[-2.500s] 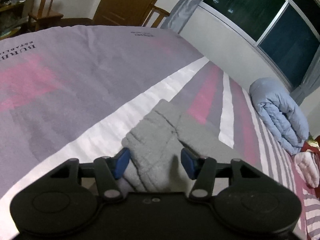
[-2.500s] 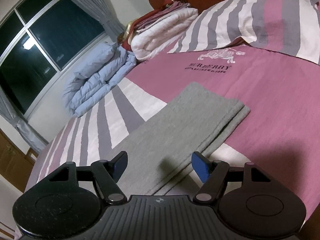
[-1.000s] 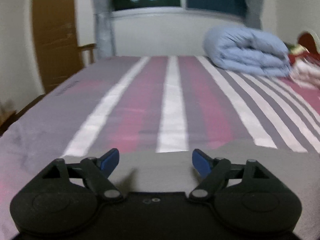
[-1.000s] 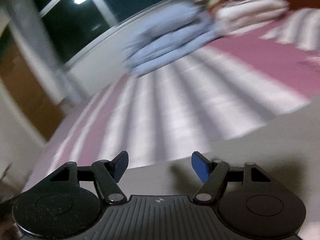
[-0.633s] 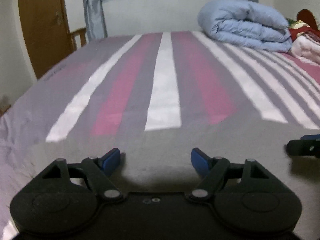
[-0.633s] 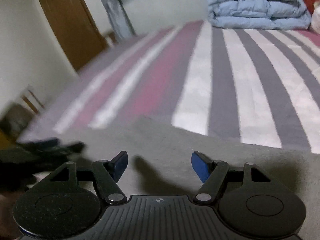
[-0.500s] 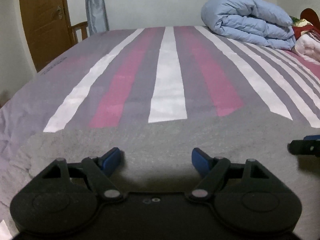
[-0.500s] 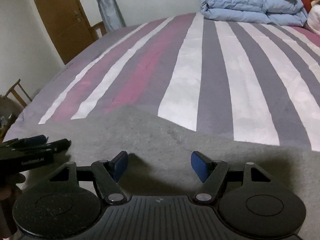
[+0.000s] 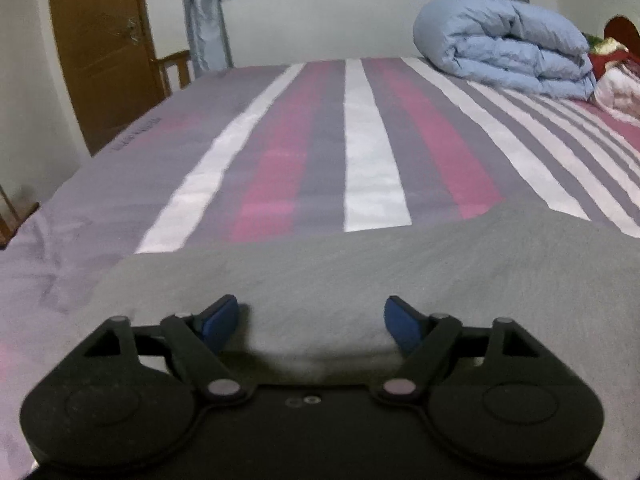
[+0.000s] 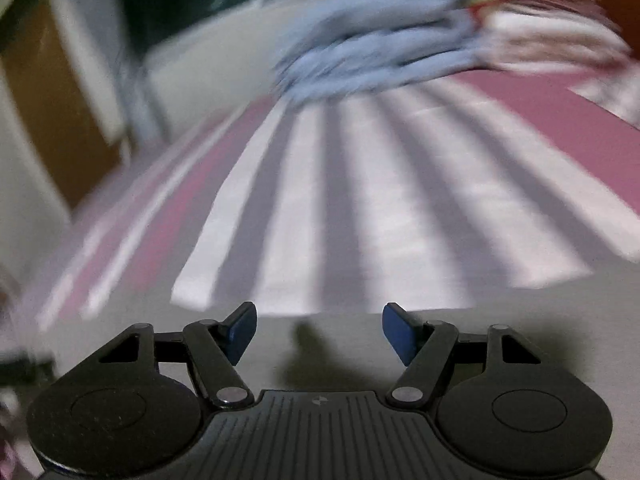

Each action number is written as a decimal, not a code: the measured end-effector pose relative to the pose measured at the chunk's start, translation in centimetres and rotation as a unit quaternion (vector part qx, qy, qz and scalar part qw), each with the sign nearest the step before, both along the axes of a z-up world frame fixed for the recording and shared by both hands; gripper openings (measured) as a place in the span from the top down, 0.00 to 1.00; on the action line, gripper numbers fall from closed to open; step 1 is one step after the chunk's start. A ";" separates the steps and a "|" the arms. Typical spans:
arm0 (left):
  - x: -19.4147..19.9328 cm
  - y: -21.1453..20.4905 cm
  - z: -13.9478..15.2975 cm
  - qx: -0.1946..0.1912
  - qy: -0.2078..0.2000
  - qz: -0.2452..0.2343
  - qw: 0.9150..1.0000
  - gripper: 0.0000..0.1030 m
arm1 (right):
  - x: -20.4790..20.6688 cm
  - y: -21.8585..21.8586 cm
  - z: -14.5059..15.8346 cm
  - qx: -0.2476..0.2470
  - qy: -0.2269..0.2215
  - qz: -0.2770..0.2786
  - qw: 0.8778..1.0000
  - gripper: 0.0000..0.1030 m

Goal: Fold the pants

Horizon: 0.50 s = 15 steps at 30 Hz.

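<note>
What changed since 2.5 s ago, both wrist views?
Both grippers swung off the ends of the pants to face across the bed toward the window. Left gripper dropped to the near edge of the pants, jaws opening, nothing gripped. Right gripper open, view blurred. Pants and duvet haven't moved.

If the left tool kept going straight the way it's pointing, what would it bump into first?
Most likely the grey pants. The left tool, its jaws opening, tilts down at the cloth right ahead; nothing else lies between, though depth is unclear.
</note>
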State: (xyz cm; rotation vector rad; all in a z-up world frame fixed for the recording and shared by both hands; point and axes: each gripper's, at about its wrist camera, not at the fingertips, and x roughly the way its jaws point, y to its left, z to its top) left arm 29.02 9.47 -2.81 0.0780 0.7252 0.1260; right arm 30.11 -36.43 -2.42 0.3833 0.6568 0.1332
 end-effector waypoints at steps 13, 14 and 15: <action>-6.4 0.1 -1.1 -0.039 -0.029 0.045 0.998 0.22 | -17.6 -27.4 -0.9 0.168 -0.015 -0.278 0.946 0.47; -6.6 0.1 -1.2 -0.042 -0.030 0.047 0.998 0.22 | -18.3 -28.4 -1.6 0.189 -0.015 -0.286 0.939 0.48; -6.7 0.0 -1.3 -0.042 -0.031 0.048 0.997 0.22 | -18.7 -28.9 -2.2 0.206 -0.014 -0.294 0.933 0.48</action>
